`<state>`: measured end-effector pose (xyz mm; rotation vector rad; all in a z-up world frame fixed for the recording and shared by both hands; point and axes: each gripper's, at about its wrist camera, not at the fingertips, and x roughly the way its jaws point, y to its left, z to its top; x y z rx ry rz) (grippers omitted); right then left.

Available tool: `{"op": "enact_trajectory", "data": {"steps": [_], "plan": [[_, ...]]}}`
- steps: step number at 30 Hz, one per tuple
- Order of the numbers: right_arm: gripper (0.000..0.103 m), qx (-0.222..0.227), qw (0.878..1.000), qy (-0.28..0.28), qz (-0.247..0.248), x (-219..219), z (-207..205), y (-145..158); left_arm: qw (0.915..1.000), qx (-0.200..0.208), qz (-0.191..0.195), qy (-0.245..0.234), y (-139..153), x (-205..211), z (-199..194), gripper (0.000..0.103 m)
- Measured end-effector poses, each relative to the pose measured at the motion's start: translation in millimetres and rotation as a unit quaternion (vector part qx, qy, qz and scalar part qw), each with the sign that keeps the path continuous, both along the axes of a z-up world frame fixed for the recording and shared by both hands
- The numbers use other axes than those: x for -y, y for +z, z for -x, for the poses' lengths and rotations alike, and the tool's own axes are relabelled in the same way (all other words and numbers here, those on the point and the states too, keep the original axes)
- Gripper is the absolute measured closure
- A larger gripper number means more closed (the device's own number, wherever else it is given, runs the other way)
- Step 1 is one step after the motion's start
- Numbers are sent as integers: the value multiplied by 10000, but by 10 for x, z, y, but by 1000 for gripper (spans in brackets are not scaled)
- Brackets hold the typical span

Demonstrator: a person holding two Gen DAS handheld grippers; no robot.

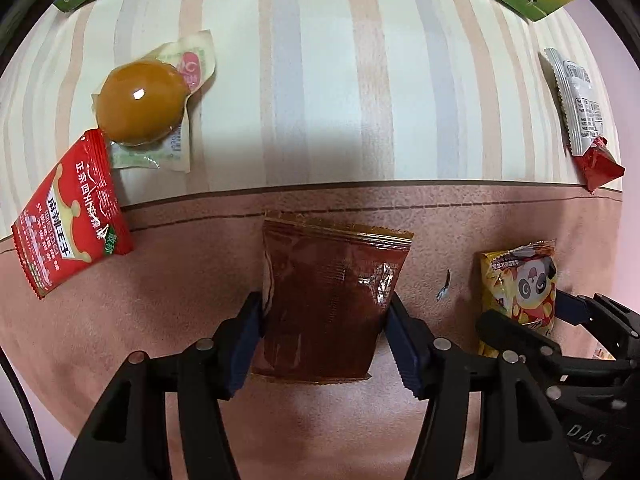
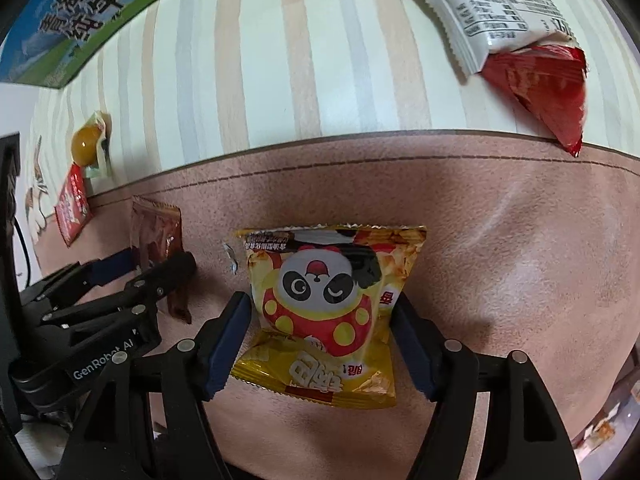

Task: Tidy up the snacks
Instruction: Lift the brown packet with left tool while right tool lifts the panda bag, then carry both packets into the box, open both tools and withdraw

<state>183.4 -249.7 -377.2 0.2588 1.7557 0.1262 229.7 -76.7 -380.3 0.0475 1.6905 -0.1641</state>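
A brown translucent snack packet (image 1: 332, 300) lies on the pink cloth (image 1: 200, 280). My left gripper (image 1: 325, 304) points down over it, and its blue pads (image 1: 250, 332) press on the packet's two sides, curling the left edge. A yellow panda snack packet (image 2: 324, 304) lies to its right on the same cloth. My right gripper (image 2: 322, 304) is shut on it and pinches its waist. Each gripper shows at the edge of the other's view: the right gripper (image 1: 580, 312) around the yellow packet (image 1: 520, 288), the left gripper (image 2: 152, 268) around the brown packet (image 2: 156, 232).
On the striped cloth (image 1: 320, 80) behind lie a braised egg in clear wrap (image 1: 140, 100), a red spicy-strip packet (image 1: 72, 216), a white packet (image 1: 576, 104) and a small red packet (image 1: 600, 164). A green milk carton box (image 2: 80, 16) stands at the back. A small torn scrap (image 2: 231, 258) lies between the two held packets.
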Motion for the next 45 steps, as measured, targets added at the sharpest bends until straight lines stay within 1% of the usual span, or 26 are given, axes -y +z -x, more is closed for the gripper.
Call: {"op": "enact_trajectory", "data": {"steps": [1,2,3,5,6,9,15,18,19,20,26,30,36,41,45], "plan": [[30,-2,10000,15,18,-9,-2,4,10000,8,2,3,-11,102,43,46],[30,-6,10000,32,34,-14,1,10,10000,14,1,6,-120,292,138,46],[30,-14,10000,35,45,-10,-6,14,10000,14,2,12,-126,298,120,46],[30,-20,10000,20,50,2,-7,10,10000,16,-3,21,-95,208,205,46],[30,-24,10000,13,51,10,-14,15,10000,20,-4,22,-111,144,333,46],[30,-31,10000,7,74,-74,-6,24,10000,26,2,24,-83,142,361,46],[30,-41,9999,29,131,-165,59,-82,9999,116,-14,82,12,113,465,46],[30,-5,9998,39,172,-192,68,-84,9997,196,-53,95,81,109,496,49],[32,23,9998,55,195,-210,78,-84,9997,216,-55,96,99,105,506,49],[36,53,9997,93,238,-243,110,-111,9997,227,-51,101,116,105,513,49],[43,280,9993,134,226,-262,161,-15,9995,296,62,126,279,82,552,49],[45,399,9991,79,107,-236,147,113,9988,408,196,185,467,16,554,49],[45,677,9976,64,-107,-231,55,416,9958,665,523,349,897,-146,462,49],[45,1088,9929,-51,-479,-223,-112,867,9899,1043,832,486,1417,-315,304,49],[45,1591,9841,-59,-789,-261,-358,1376,9832,1373,1063,558,1932,-446,57,49]]}}
